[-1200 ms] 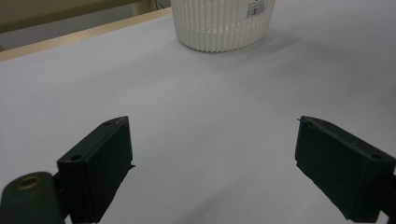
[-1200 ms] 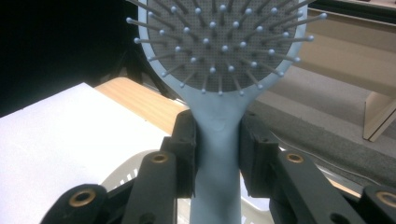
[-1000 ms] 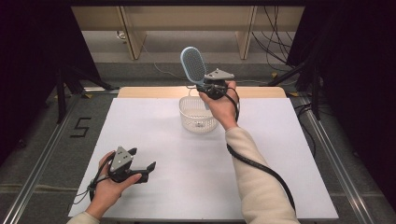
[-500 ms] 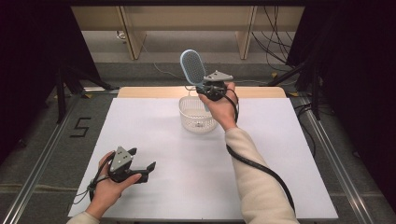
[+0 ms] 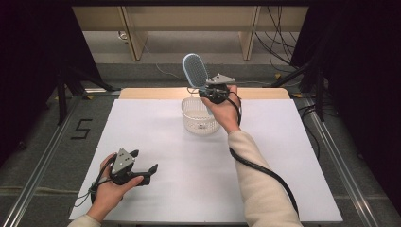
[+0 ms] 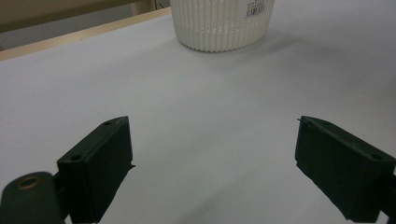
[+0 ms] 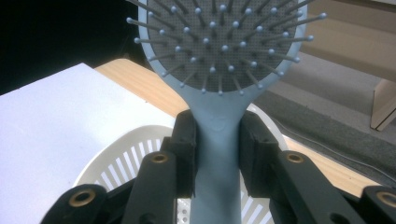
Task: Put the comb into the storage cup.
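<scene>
From above, the right gripper (image 5: 211,91) holds a blue hairbrush (image 5: 195,70) upright over the white basket (image 5: 199,116), while the left gripper (image 5: 143,166) rests on the table (image 5: 293,156). Its own camera shows wide-open, empty jaws. The right gripper's camera shows jaws clamped on the handle; lowering it into the basket looks next.

Right tool (image 5: 208,91) with upright blue hairbrush (image 5: 195,70) over white basket (image 5: 199,116).

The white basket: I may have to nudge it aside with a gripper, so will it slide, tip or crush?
The white basket has thin slotted plastic walls and looks empty, so it is probably light and would slide easily on the smooth white table. Its base is narrower than its rim, so a push near the rim might tip it. The thin ribs may flex.
</scene>
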Available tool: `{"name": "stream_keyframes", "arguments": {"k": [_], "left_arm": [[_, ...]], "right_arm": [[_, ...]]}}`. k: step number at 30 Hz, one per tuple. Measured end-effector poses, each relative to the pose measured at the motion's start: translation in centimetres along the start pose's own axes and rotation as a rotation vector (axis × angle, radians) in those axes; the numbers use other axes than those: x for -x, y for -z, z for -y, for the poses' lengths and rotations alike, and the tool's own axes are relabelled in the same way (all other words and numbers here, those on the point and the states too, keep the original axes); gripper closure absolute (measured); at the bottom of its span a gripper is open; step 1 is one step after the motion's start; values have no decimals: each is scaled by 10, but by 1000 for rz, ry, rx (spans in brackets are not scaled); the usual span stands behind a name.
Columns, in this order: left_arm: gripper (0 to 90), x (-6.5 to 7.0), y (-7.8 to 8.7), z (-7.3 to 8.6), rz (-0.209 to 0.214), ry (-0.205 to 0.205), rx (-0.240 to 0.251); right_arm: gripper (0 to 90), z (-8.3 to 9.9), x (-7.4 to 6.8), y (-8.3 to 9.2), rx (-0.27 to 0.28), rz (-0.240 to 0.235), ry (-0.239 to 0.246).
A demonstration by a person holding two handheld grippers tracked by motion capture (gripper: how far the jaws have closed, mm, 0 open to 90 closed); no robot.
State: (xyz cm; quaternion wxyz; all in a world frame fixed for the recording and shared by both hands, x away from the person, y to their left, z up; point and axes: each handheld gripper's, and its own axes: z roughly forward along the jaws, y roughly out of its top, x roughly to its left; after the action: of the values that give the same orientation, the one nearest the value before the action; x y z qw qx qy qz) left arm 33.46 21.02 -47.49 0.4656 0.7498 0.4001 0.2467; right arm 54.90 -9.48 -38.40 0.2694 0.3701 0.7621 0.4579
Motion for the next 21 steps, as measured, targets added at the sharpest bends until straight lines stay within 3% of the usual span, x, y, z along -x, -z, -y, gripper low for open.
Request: {"name": "stream_keyframes", "arguments": {"k": [21], "left_arm": [[107,0,0,0,1,1,1]], "right_arm": [[702,6,-1,-5,-21,-5,-2]]}}
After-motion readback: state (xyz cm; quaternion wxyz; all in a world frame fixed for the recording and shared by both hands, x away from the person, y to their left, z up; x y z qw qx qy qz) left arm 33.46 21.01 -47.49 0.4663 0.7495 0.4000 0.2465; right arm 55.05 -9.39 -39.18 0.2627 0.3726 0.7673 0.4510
